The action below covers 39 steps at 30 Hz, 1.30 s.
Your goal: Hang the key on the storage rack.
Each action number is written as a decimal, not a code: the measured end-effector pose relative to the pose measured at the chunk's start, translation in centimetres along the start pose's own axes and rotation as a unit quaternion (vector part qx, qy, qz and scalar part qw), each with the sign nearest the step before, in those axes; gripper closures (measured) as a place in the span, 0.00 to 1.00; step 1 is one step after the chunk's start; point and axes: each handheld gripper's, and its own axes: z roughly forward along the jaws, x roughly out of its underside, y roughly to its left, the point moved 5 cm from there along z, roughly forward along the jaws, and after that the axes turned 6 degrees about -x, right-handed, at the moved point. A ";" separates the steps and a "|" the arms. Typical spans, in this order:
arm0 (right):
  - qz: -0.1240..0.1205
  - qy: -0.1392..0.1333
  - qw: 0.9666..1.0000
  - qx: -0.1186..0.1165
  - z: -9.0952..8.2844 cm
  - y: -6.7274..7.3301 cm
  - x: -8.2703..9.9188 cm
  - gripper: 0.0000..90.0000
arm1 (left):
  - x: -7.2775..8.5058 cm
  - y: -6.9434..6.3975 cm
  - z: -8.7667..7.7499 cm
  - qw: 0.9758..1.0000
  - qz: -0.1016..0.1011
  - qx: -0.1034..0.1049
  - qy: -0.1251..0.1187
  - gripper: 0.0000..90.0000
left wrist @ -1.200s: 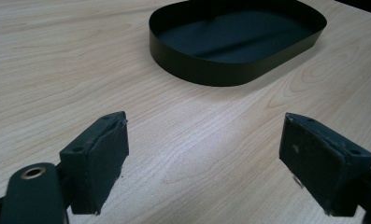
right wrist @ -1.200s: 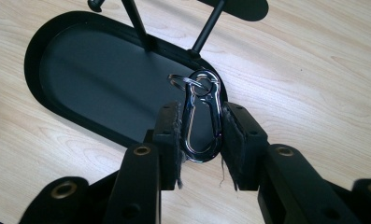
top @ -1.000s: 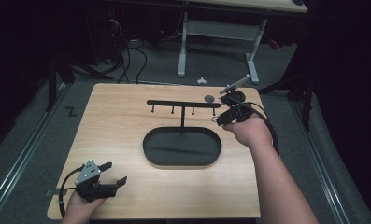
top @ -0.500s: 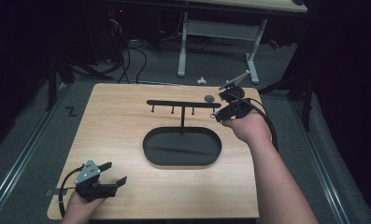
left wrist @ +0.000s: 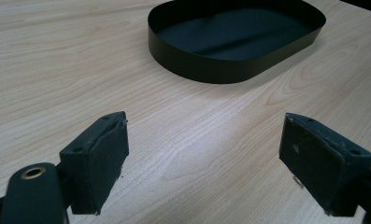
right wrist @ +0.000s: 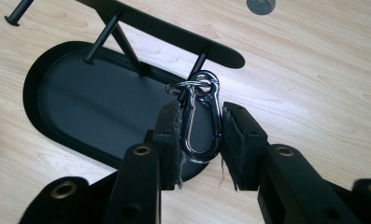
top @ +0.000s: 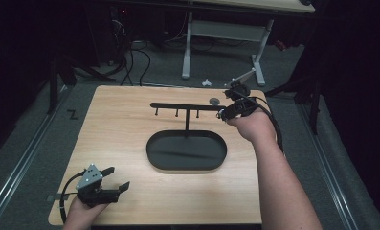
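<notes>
Overhead, pale wooden table (top: pixel 125 143) — grey carpet (top: pixel 34 148), dark room.

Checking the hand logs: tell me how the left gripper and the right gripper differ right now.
The left gripper has its jaws spread wide with nothing between them; the right gripper is shut on a carabiner. The left gripper sits low at the near left corner of the table; the right gripper is up at the far right, by the end peg of the black rack. Both have black padded jaws and are hand-held.
</notes>
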 end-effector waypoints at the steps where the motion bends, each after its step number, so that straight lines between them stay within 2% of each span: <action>1: 0.001 0.000 1.000 0.000 0.1 -0.1 -0.1 0.76 | 0.0 0.0 0.0 1.000 0.001 0.000 0.001 0.18; 10: 0.007 -0.005 1.000 -0.004 0.9 -0.5 -0.5 0.76 | 0.1 0.0 0.1 1.000 0.000 0.000 0.001 0.18; 19: 0.019 0.003 1.000 -0.001 1.9 -1.4 0.1 0.76 | 0.1 0.0 0.0 1.000 0.000 -0.001 0.002 0.18; 25: 0.019 0.005 1.000 -0.004 2.6 -1.4 0.2 0.76 | 0.2 0.0 0.0 1.000 0.001 -0.001 0.003 0.18; 39: 0.023 -0.004 1.000 -0.003 2.8 -1.6 0.4 0.72 | 0.3 0.0 -0.1 1.000 0.002 0.002 0.007 0.18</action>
